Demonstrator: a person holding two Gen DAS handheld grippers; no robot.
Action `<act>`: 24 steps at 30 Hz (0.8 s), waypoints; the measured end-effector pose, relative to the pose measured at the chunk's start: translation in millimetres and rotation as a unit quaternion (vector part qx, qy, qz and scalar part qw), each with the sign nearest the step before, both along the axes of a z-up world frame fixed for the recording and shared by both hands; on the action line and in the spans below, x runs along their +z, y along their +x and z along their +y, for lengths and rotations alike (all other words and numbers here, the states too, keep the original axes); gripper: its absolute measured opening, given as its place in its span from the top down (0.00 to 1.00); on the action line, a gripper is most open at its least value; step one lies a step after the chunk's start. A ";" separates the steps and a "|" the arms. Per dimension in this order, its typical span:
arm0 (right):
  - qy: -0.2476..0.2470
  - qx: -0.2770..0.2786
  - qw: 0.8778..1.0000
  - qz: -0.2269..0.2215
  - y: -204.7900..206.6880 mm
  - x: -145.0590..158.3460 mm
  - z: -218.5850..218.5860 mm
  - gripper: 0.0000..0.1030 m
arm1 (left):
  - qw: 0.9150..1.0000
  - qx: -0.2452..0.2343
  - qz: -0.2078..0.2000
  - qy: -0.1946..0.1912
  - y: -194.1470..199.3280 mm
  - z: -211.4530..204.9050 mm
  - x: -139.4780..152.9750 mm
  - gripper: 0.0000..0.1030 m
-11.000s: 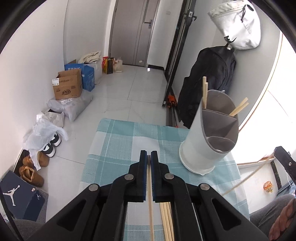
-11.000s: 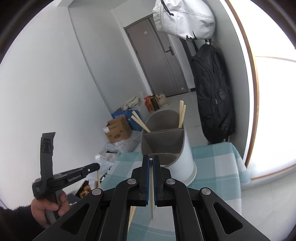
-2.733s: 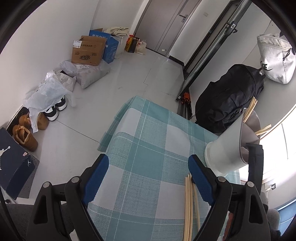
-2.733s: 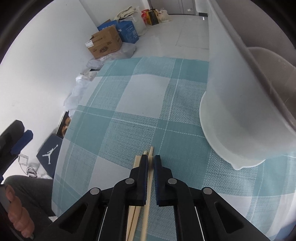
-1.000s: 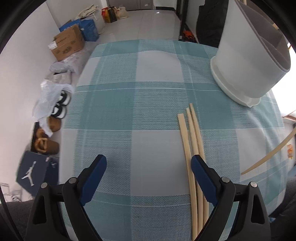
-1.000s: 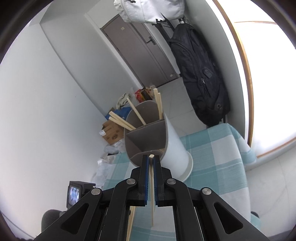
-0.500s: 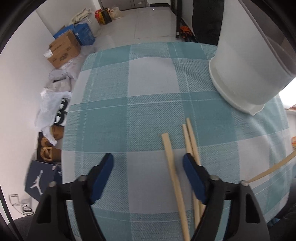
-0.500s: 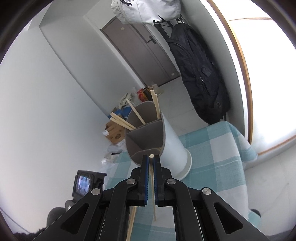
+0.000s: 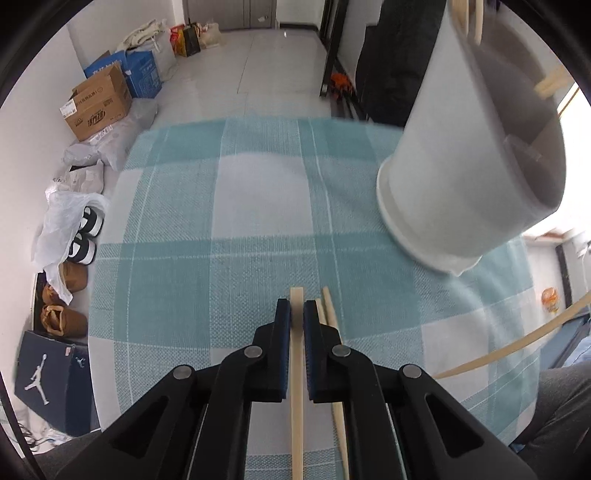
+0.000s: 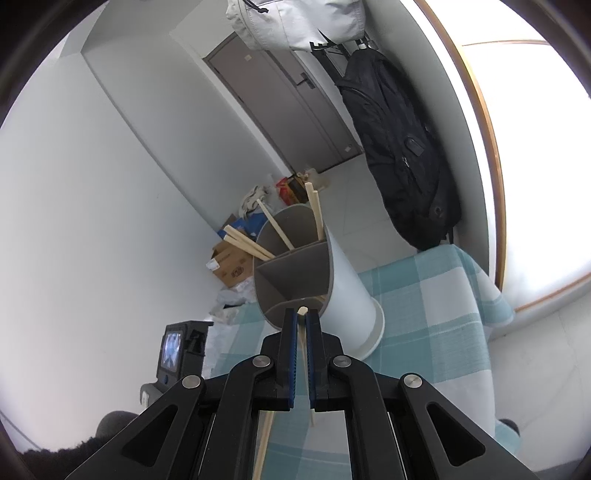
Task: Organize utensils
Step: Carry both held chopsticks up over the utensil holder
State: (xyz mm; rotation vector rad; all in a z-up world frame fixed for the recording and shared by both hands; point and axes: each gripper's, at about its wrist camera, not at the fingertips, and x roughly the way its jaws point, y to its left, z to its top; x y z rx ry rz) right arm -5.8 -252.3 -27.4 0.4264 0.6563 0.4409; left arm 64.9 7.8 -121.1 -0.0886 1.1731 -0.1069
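In the left wrist view my left gripper point(image 9: 297, 306) points down at the teal checked tablecloth point(image 9: 221, 258); its jaws are closing and the blue pads press on one flat wooden chopstick point(image 9: 297, 406). Two more chopsticks point(image 9: 334, 332) lie on the cloth just right of it. The white divided utensil holder point(image 9: 461, 184) stands at the far right with several chopsticks in it. My right gripper point(image 10: 302, 317) hangs just in front of the holder point(image 10: 347, 295), shut on a thin chopstick point(image 10: 303, 311) whose tip sits at the holder's near rim. That chopstick point(image 9: 517, 350) also shows at the right of the left wrist view.
The table's edges drop to a tiled floor with cardboard boxes point(image 9: 96, 107), bags and shoes point(image 9: 81, 243) on the left. A black backpack point(image 10: 399, 147) and a white bag point(image 10: 295, 22) hang on the wall behind the holder. A person's grey-trousered leg point(image 9: 561, 406) is at the lower right.
My left gripper's jaws went from wide open to shut around the leftmost chopstick, which shifted left from the other two. The right gripper with its chopstick has stayed still.
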 end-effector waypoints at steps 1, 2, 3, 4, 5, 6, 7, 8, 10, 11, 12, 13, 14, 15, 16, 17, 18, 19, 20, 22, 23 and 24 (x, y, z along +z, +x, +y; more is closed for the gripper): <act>-0.001 0.001 1.000 -0.002 -0.3 0.5 0.9 0.96 | 1.000 0.005 -0.018 -0.010 -2.2 -1.0 8.8 0.97; -0.003 0.002 1.000 -0.005 -1.2 1.0 2.6 0.96 | 0.999 0.010 -0.036 -0.017 -5.4 0.4 17.2 0.97; -0.006 0.003 1.000 -0.008 -2.3 1.6 4.4 0.96 | 0.998 0.014 -0.057 -0.022 -10.3 1.7 27.6 0.97; -0.007 0.004 1.000 -0.010 -2.9 2.0 5.5 0.96 | 0.997 0.015 -0.069 -0.025 -12.6 1.4 33.2 0.97; -0.009 0.005 1.000 -0.014 -4.6 3.0 7.4 0.96 | 0.995 0.015 -0.090 -0.030 -19.0 1.7 43.8 0.97; -0.014 0.006 1.000 -0.018 -6.5 3.9 9.5 0.96 | 0.993 0.013 -0.110 -0.033 -25.4 2.0 52.8 0.97; -0.018 0.006 1.000 -0.022 -8.1 4.7 11.0 0.96 | 0.992 0.012 -0.123 -0.032 -28.4 -1.6 58.6 0.97; -0.022 0.007 0.999 -0.026 -9.9 5.5 13.0 0.96 | 0.990 0.011 -0.136 -0.032 -34.5 -3.4 64.7 0.97; -0.029 0.005 0.999 -0.031 -12.8 6.4 16.3 0.96 | 0.988 0.007 -0.152 -0.037 -37.2 -0.2 70.8 0.97; -0.031 0.006 0.999 -0.034 -14.5 6.8 18.0 0.96 | 0.987 0.006 -0.159 -0.038 -40.5 -1.2 73.3 0.97; -0.034 0.004 0.999 -0.036 -16.0 7.3 19.5 0.96 | 0.985 0.007 -0.166 -0.040 -43.3 -1.9 75.2 0.97; -0.036 0.003 0.999 -0.038 -18.1 8.1 20.8 0.96 | 0.985 0.007 -0.170 -0.041 -42.7 -1.2 73.7 0.97; -0.037 0.003 0.999 -0.040 -19.4 8.7 21.8 0.96 | 0.983 0.009 -0.177 -0.044 -46.5 -0.4 75.7 0.97; -0.038 0.002 0.998 -0.043 -21.4 9.5 23.0 0.96 | 0.982 0.012 -0.181 -0.046 -46.1 1.8 75.8 0.97; -0.039 0.002 0.998 -0.045 -22.5 10.0 23.8 0.96 | 0.981 0.015 -0.186 -0.053 -49.5 3.3 77.6 0.97; -0.040 0.003 0.998 -0.047 -24.1 10.8 25.0 0.96 | 0.980 0.015 -0.188 -0.058 -50.7 6.4 78.5 0.97; -0.040 0.003 0.998 -0.049 -25.5 11.5 26.0 0.96 | 0.979 0.017 -0.193 -0.061 -51.8 8.3 79.6 0.97; -0.041 0.002 0.998 -0.051 -26.7 12.0 27.1 0.96 | 0.978 0.019 -0.200 -0.060 -54.4 9.2 81.7 0.97; -0.042 0.002 0.998 -0.051 -27.4 12.9 27.9 0.96 | 0.977 0.019 -0.202 -0.062 -55.0 10.9 84.0 0.97; -0.043 0.003 0.998 -0.053 -28.6 13.9 29.3 0.96 | 0.976 0.021 -0.209 -0.065 -58.8 11.7 86.8 0.97; -0.045 0.004 0.998 -0.054 -29.5 14.8 30.8 0.96 | 0.975 0.019 -0.211 -0.066 -60.2 11.2 88.7 0.97; -0.046 0.004 0.997 -0.056 -30.6 16.0 32.3 0.96 | 0.974 0.018 -0.217 -0.069 -63.7 9.9 92.1 0.97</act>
